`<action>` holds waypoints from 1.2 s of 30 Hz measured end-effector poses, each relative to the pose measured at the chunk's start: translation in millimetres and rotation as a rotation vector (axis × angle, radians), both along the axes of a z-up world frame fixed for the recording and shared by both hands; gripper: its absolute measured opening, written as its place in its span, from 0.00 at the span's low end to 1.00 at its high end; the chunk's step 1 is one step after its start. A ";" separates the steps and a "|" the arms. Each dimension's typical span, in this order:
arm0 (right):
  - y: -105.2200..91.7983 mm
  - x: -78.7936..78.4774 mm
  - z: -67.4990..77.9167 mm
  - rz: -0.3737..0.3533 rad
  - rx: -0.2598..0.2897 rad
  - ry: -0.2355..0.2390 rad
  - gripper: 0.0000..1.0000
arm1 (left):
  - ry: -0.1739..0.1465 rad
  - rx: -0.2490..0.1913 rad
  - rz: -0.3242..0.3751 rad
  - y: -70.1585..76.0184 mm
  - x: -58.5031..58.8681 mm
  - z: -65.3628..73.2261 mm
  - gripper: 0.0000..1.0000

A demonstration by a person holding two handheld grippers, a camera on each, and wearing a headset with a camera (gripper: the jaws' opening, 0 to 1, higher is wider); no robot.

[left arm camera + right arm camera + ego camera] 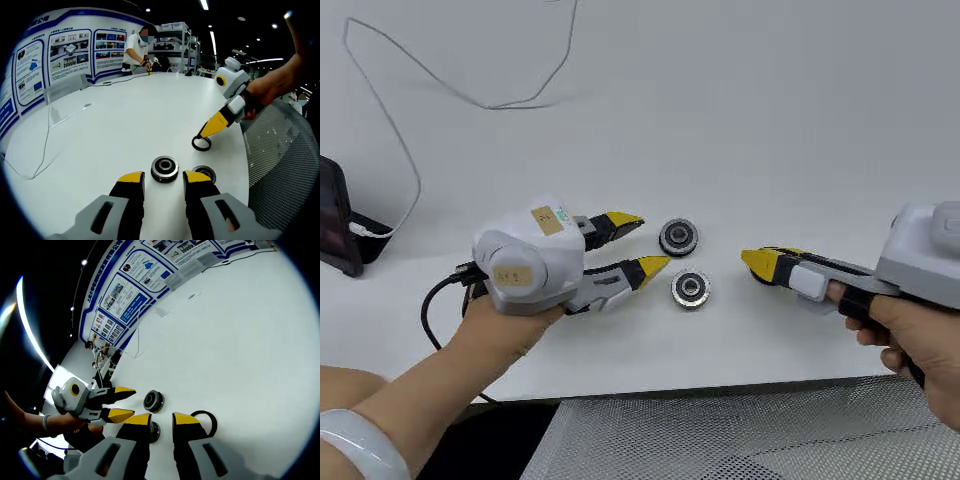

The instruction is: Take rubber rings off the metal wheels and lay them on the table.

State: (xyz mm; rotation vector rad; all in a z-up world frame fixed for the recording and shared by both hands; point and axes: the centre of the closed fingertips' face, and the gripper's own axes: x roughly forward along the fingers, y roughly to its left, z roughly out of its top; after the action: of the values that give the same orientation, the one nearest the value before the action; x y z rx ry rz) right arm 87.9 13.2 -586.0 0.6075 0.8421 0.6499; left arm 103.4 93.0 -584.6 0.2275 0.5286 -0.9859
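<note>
Two small metal wheels lie on the white table (770,120). The far wheel (678,237) (165,168) (153,401) has a dark outer band. The near wheel (690,289) (204,172) (155,431) shows a silver rim. My left gripper (638,243) (163,181) is open, its yellow tips just left of the wheels and apart from them. A loose black rubber ring (201,144) (202,422) lies flat on the table. My right gripper (760,263) (161,421) is narrowly open, with nothing between its tips. Its tip rests at the ring's edge.
A grey cable (410,170) loops across the far left of the table to a dark device (338,215) at the left edge. The table's front edge (720,385) runs close below the wheels, with a mesh surface (740,440) beneath. A person (136,50) stands far behind the table.
</note>
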 end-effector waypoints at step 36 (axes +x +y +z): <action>33.1 16.1 -7.8 0.061 -0.012 -0.039 0.16 | -0.003 0.065 -0.054 -23.4 11.7 -16.6 0.14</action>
State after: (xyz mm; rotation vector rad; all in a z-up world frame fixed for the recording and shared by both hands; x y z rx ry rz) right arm 104.0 46.4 -593.7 0.5585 0.8297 0.7102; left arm 115.1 69.6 -601.2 0.3024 0.5540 -1.0214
